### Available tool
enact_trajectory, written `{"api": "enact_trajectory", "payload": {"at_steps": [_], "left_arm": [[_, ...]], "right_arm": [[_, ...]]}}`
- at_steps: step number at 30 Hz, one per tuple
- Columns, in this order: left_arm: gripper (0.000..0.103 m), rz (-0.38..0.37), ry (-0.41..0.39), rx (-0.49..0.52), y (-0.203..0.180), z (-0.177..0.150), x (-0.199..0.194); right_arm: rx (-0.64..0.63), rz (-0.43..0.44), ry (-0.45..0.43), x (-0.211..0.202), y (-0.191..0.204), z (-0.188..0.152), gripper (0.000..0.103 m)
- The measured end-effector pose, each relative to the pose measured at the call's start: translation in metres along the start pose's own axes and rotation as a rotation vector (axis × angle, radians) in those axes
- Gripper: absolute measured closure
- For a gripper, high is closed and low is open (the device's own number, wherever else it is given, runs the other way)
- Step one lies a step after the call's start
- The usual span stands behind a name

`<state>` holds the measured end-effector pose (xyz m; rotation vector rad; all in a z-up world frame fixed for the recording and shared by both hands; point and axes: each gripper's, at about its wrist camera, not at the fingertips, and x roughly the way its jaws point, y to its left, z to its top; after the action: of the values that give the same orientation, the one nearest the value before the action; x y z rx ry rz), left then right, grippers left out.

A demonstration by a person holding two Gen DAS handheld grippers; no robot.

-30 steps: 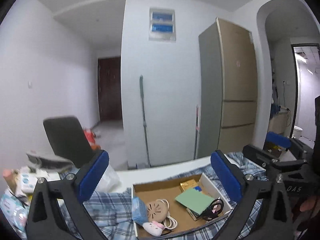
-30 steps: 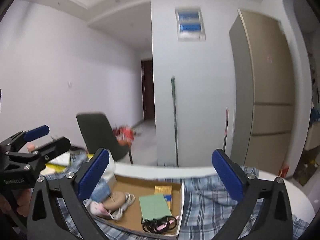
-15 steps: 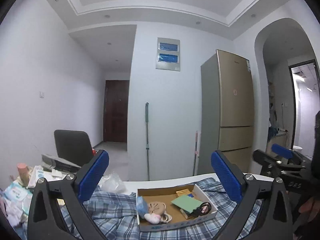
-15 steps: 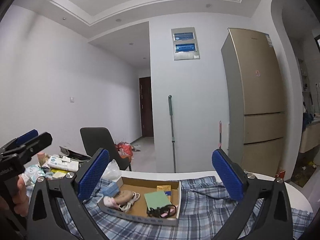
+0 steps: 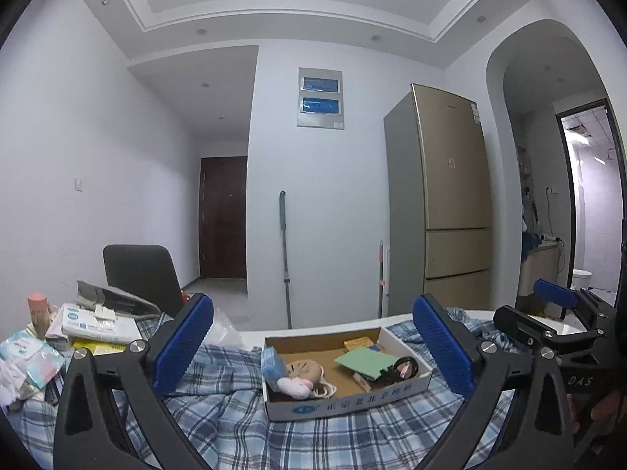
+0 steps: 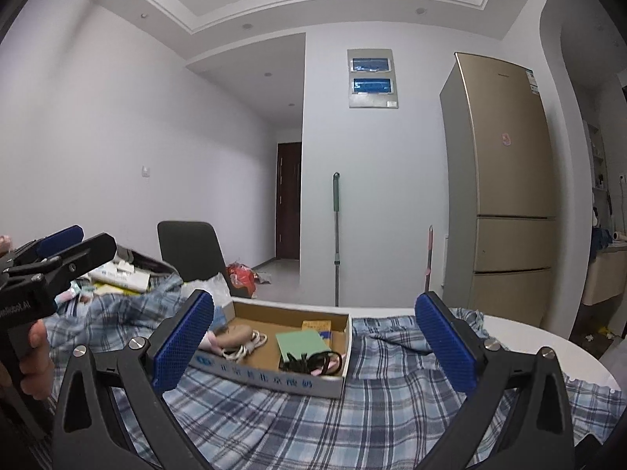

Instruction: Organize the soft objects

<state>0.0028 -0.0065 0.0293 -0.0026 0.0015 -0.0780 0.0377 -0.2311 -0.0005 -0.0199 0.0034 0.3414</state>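
Farther now, box (image 5: 348, 399) beyond both spread tools.

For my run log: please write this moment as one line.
left claw: open, empty | right claw: open, empty | cardboard box: on plaid cloth, untouched | step: grasp not yet begun

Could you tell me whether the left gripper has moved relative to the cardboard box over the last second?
Yes. The left gripper has pulled back and levelled out: the cardboard box now looks smaller and farther, with more ceiling above the fridge.
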Motion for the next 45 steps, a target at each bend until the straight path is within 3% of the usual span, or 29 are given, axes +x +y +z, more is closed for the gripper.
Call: {"api": "enact_trajectory", "payload": {"at_steps": [6,11,45], "left_arm": [[0.0,0.0,0.018,0.002,0.002,-0.029,0.002],[0.0,0.015,0.013,0.021,-0.002,-0.033,0.0],[0.0,0.052,0.05,-0.001,0.007,-0.035,0.008]], "right_arm": [[-0.008,0.004,0.044,0.008,0.001,-0.008,0.0],[0.045,-0.008,0.055,0.009,-0.01,-0.009,0.0],[0.036,-0.029,0.013,0.002,-0.01,-0.007,0.0]]}}
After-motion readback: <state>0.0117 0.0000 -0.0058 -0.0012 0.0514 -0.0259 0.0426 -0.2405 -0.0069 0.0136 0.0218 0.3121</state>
